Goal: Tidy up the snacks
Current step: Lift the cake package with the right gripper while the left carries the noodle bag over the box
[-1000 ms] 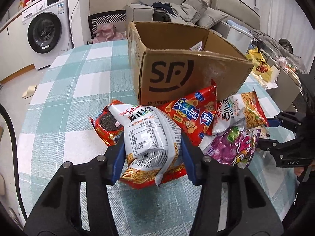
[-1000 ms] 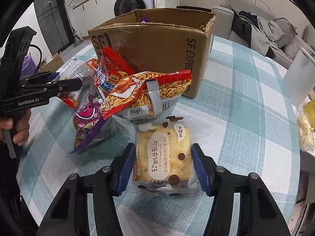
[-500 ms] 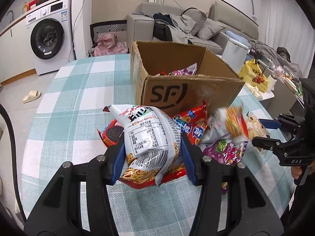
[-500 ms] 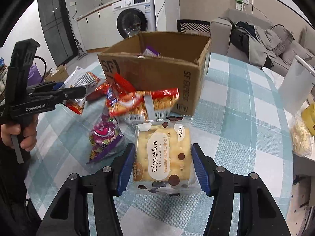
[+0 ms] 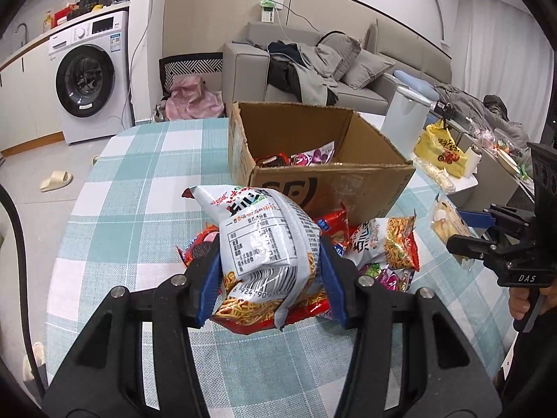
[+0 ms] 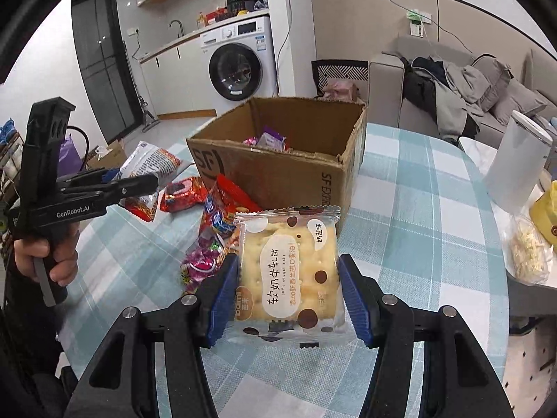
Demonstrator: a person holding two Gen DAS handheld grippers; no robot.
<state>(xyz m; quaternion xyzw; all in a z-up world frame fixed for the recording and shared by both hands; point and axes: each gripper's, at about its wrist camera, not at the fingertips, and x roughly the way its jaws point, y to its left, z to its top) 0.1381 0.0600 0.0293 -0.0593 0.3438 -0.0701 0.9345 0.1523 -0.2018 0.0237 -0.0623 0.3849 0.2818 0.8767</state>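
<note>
The cardboard box (image 5: pixel 323 160) stands on the table (image 5: pixel 139 181), with snack packets (image 5: pixel 299 156) inside it. More packets (image 5: pixel 386 244) lie heaped on the table just before the box. A washing machine (image 5: pixel 90 76) and sofa (image 5: pixel 348 69) stand behind.

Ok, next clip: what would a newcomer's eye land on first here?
Probably the two held packets: the left gripper clamps a noodle snack bag, the right gripper a cracker packet. Behind them stands an open cardboard box with snacks inside, and loose snack bags lie at its front.
</note>
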